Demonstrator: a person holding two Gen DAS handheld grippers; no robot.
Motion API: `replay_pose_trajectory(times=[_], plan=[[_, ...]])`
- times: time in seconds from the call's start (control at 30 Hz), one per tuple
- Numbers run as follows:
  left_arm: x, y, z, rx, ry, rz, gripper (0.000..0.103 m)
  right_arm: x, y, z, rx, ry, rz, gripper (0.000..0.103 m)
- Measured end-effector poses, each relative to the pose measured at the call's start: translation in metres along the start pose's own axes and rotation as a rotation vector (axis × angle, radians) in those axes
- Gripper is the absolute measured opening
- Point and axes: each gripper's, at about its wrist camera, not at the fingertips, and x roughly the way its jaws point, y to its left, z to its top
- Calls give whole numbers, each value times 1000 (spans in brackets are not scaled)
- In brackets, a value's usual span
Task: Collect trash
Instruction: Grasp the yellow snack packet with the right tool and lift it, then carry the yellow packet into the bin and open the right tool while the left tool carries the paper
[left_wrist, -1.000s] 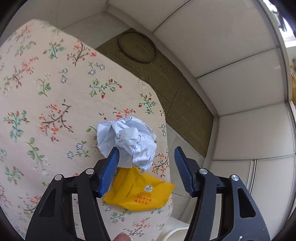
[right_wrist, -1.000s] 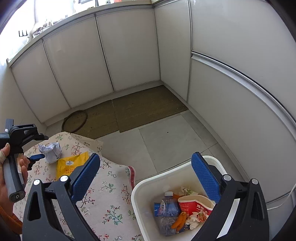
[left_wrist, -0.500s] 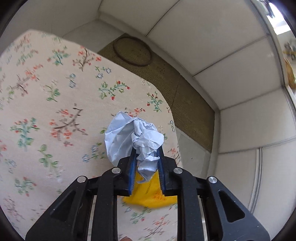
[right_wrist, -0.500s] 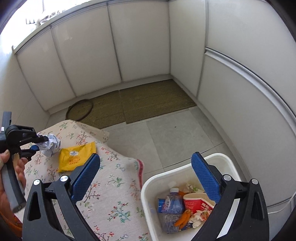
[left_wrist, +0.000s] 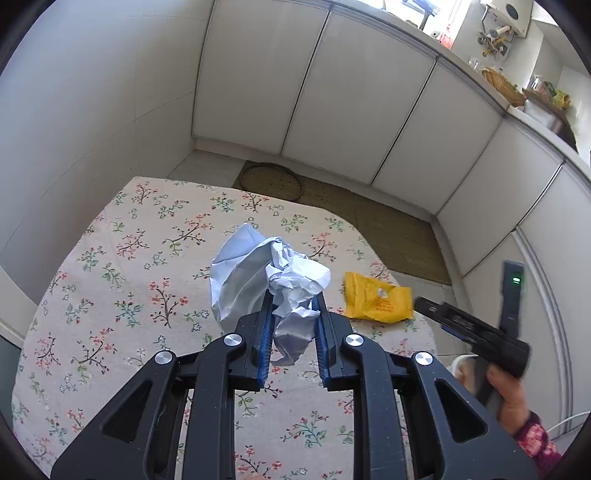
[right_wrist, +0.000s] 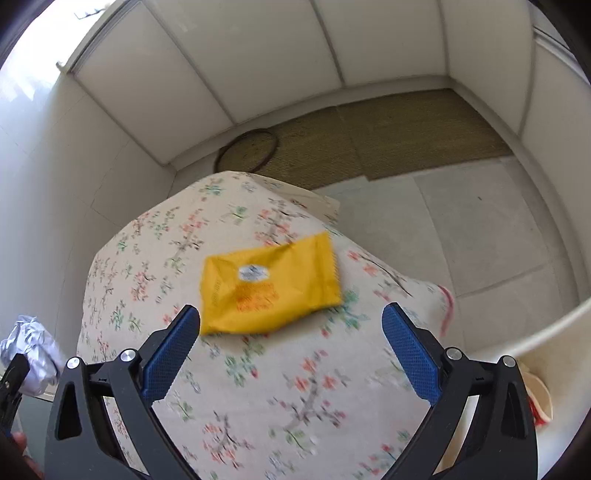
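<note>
My left gripper is shut on a crumpled pale-blue paper ball, held up above the flowered tablecloth. That paper ball also shows at the left edge of the right wrist view. A yellow snack wrapper lies flat on the cloth, and the same wrapper sits to the right of the held ball. My right gripper hangs open just above and in front of the wrapper, its blue pads apart and touching nothing. It appears in the left wrist view as a black tool in a hand.
The rim of a white bin with trash inside stands at the right of the table. Beyond the table lie a woven mat and a round hoop on the tiled floor, with white cabinet doors around.
My left gripper closed on the paper ball and lifted it off the cloth. My right gripper swung left from over the bin and dropped toward the yellow wrapper.
</note>
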Motion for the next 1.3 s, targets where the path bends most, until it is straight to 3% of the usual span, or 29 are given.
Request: replay_pose_trajectory(times=[0.1, 0.17, 0.27, 0.37, 0.47, 0.6, 0.67, 0.8, 0.87, 0.93, 1.0, 1.13, 1.3], plan=[[-10, 0, 8, 10, -42, -8, 19, 6, 40, 6, -261, 4, 7, 96], [-14, -1, 9, 51, -78, 26, 19, 15, 71, 1, -556, 64, -41, 96], [-19, 9, 12, 39, -93, 21, 19, 26, 87, -12, -881, 155, -67, 96], [-20, 17, 15, -2, -93, 4, 19, 39, 88, -7, -971, 222, -61, 96], [-20, 21, 16, -11, -99, 12, 19, 57, 90, 6, -984, 258, -21, 96], [-17, 25, 17, -14, -90, 10, 19, 91, 88, 6, -1029, 369, -8, 95], [-14, 24, 17, -12, -80, 8, 19, 96, 84, 10, -992, 384, 41, 93], [-8, 25, 15, -9, -65, 11, 19, 93, 77, 13, -904, 382, 108, 70], [-6, 26, 15, -15, -57, 13, 19, 86, 71, 12, -855, 348, 97, 59], [-6, 29, 15, -26, -56, 18, 19, 80, 64, 12, -776, 307, 61, 28], [-8, 31, 16, -39, -62, 26, 19, 70, 55, 11, -691, 287, 36, 10], [-14, 34, 19, -57, -75, 28, 19, 47, 53, -6, -595, 228, 4, 8], [-24, 33, 19, -70, -81, 15, 19, -11, 72, -31, -524, 115, 53, 8]])
